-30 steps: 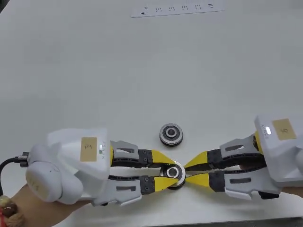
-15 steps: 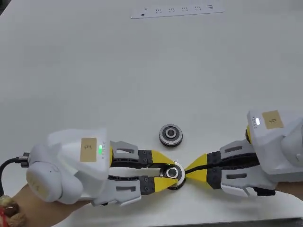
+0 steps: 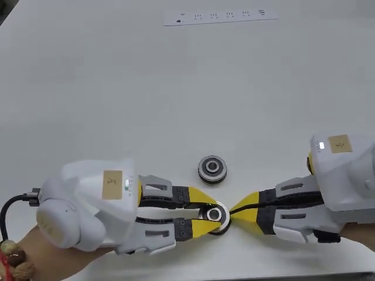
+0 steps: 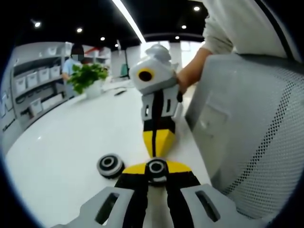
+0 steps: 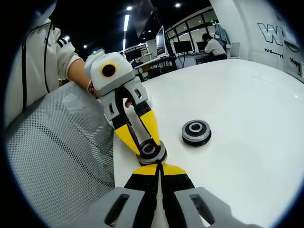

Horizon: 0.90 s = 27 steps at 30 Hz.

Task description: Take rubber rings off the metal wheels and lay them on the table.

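White workbench in an open office

A broad white table [image 3: 117, 88] has a power strip [image 3: 221, 15] at its far edge. A grey mesh chair [image 4: 256, 137] stands beside it, with shelves of bins [image 4: 33, 85], a potted plant [image 4: 88, 76], monitors [image 5: 183, 46] and ceiling lights [image 4: 128, 19] beyond.

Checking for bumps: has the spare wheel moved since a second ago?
No. The spare wheel keeps its place below the power strip and beside the clamped wheel; the slight frame shift is camera motion.
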Motion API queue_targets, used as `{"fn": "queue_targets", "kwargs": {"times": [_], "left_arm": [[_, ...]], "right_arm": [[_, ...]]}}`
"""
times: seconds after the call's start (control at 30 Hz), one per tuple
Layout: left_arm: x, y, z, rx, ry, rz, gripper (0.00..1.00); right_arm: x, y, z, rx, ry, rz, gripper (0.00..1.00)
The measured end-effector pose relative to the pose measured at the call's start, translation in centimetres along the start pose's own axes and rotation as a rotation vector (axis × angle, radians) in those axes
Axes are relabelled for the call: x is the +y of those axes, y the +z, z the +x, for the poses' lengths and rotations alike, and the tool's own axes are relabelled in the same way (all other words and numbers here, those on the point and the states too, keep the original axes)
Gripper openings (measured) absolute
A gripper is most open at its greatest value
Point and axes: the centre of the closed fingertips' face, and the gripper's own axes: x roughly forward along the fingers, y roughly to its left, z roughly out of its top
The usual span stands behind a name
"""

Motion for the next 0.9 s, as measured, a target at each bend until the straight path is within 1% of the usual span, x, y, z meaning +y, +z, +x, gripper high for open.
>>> {"fn": "queue_targets", "kwargs": {"times": [0.27, 0.37, 0.57, 0.6, 0.63, 0.77, 0.83, 0.87, 0.9], "left_arm": [[0.2, 0.0, 0.0, 0.005, 0.006, -0.001, 0.14], [0.3, -0.1, -0.1, 0.007, 0.009, 0.000, 0.14], [0.4, -0.1, -0.1, 0.010, 0.017, 0.001, 0.14], [0.4, -0.1, -0.1, 0.010, 0.020, 0.003, 0.14], [0.5, -0.1, -0.2, 0.011, 0.022, 0.004, 0.14], [0.5, -0.1, -0.2, 0.012, 0.025, 0.008, 0.14], [0.5, -0.1, -0.2, 0.011, 0.025, 0.008, 0.13], [0.5, -0.1, -0.2, 0.012, 0.025, 0.009, 0.13], [0.5, -0.1, -0.2, 0.012, 0.024, 0.008, 0.13]], "right_arm": [[-0.4, 0.2, 0.0, 0.003, -0.034, -0.046, 0.00], [-0.6, 0.4, 0.0, 0.010, -0.060, -0.113, 0.00], [-0.7, 0.4, 0.0, 0.030, -0.091, -0.196, 0.00], [-1.0, 0.4, 0.0, 0.041, -0.110, -0.221, 0.00], [-0.9, 0.6, 0.0, 0.031, -0.109, -0.238, 0.00], [-1.1, 0.6, -0.1, 0.031, -0.109, -0.211, 0.00], [-1.1, 0.6, -0.1, 0.023, -0.099, -0.143, 0.00], [-1.2, 0.6, -0.2, 0.013, -0.091, -0.080, 0.00], [-1.3, 0.8, -0.3, 0.000, -0.087, -0.045, 0.00]]}}
